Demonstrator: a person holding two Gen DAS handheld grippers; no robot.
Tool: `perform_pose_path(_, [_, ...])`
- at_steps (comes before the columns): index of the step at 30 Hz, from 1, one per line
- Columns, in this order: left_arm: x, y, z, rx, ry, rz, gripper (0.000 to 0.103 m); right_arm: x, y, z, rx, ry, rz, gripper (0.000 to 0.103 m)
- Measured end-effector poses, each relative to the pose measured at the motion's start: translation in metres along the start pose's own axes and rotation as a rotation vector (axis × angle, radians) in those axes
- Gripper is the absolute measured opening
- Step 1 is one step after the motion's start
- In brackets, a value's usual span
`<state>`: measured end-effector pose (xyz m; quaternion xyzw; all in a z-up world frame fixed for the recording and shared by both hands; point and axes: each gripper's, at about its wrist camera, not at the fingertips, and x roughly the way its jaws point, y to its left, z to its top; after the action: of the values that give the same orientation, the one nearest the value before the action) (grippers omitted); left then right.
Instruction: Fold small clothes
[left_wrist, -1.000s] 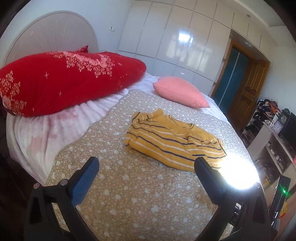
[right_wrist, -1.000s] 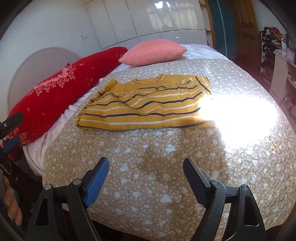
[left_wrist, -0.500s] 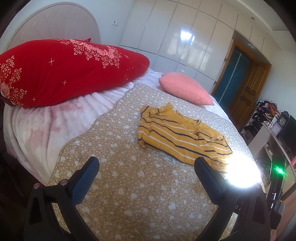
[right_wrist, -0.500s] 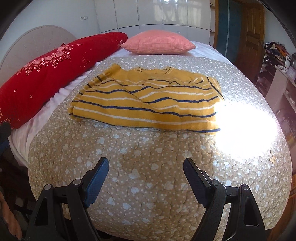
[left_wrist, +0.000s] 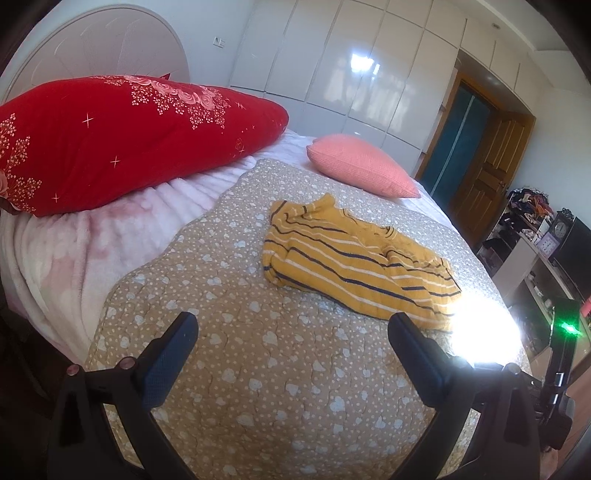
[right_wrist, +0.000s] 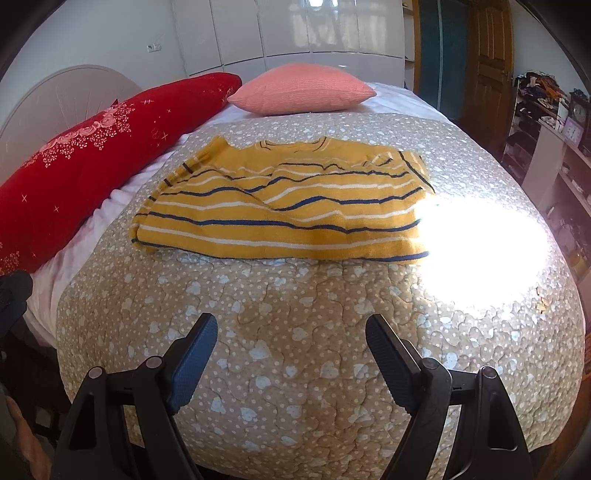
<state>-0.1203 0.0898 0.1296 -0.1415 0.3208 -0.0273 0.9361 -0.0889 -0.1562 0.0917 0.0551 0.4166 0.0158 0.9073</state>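
A yellow striped top lies spread on the tan heart-print quilt that covers the bed, roughly at the quilt's middle, neckline toward the pillows and hem toward the foot. Its cloth is rumpled, with the sleeve nearest the red pillow bunched inward; in the left wrist view the same top shows creases running along its length.

The shelving unit by the far wall holds clutter, a clock and a dark screen, though at that distance the items are too small to name for certain.

A long red pillow with floral print rests on the pink blanket along one side of the bed, well apart from the top. A pink cushion sits beyond the neckline, near the white wardrobe doors. A wooden door stands in the corner.

A bright patch of sunlight washes out the quilt beside the top's hem corner, touching the fabric edge there.

The left gripper hovers over bare quilt, jaws spread wide and empty, short of the top. The right gripper hangs likewise above the quilt's foot end, jaws released and holding nothing, with a clear band of quilt between its fingertips and the hem.
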Motion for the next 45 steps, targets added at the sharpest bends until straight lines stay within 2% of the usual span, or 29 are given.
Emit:
perform_pose_path(8, [0.024,-0.016,-0.01,0.042,0.062,0.041,0.102,-0.007,-0.038,-0.013,0.067,-0.036,0.029,0.087])
perform_pose_path(17, [0.056,-0.002,-0.025,0.013,0.152,0.163,0.102,-0.004,-0.074,-0.033,0.084,-0.08,0.064,0.088])
perform_pose_path(25, [0.064,-0.01,-0.032,0.007,0.165,0.16,0.102,0.001,-0.109,-0.041,0.175,-0.088,0.091,0.088])
perform_pose_path(30, [0.076,-0.026,-0.026,0.039,0.14,0.118,0.102,0.011,-0.122,-0.012,0.196,-0.111,0.102,0.088])
perform_pose_path(32, [0.085,-0.032,-0.017,0.06,0.08,0.112,0.102,0.022,-0.124,0.008,0.196,-0.115,0.094,0.087])
perform_pose_path(33, [0.089,-0.034,-0.013,0.069,0.049,0.112,0.102,0.029,-0.125,0.017,0.192,-0.115,0.104,0.083])
perform_pose_path(36, [0.111,-0.033,-0.002,0.101,0.01,0.123,0.102,0.058,-0.126,0.042,0.184,-0.079,0.168,0.077])
perform_pose_path(38, [0.124,-0.024,0.002,0.104,0.019,0.139,0.102,0.083,-0.131,0.054,0.192,-0.029,0.154,0.077])
perform_pose_path(41, [0.134,0.002,0.001,0.048,0.031,0.16,0.102,0.111,-0.14,0.063,0.211,0.052,0.075,0.076])
perform_pose_path(44, [0.145,0.038,-0.005,-0.04,0.067,0.194,0.102,0.091,-0.127,0.072,0.19,0.026,0.016,0.076])
perform_pose_path(45, [0.147,0.049,-0.006,-0.073,0.075,0.187,0.102,0.08,-0.115,0.076,0.17,-0.007,0.034,0.076])
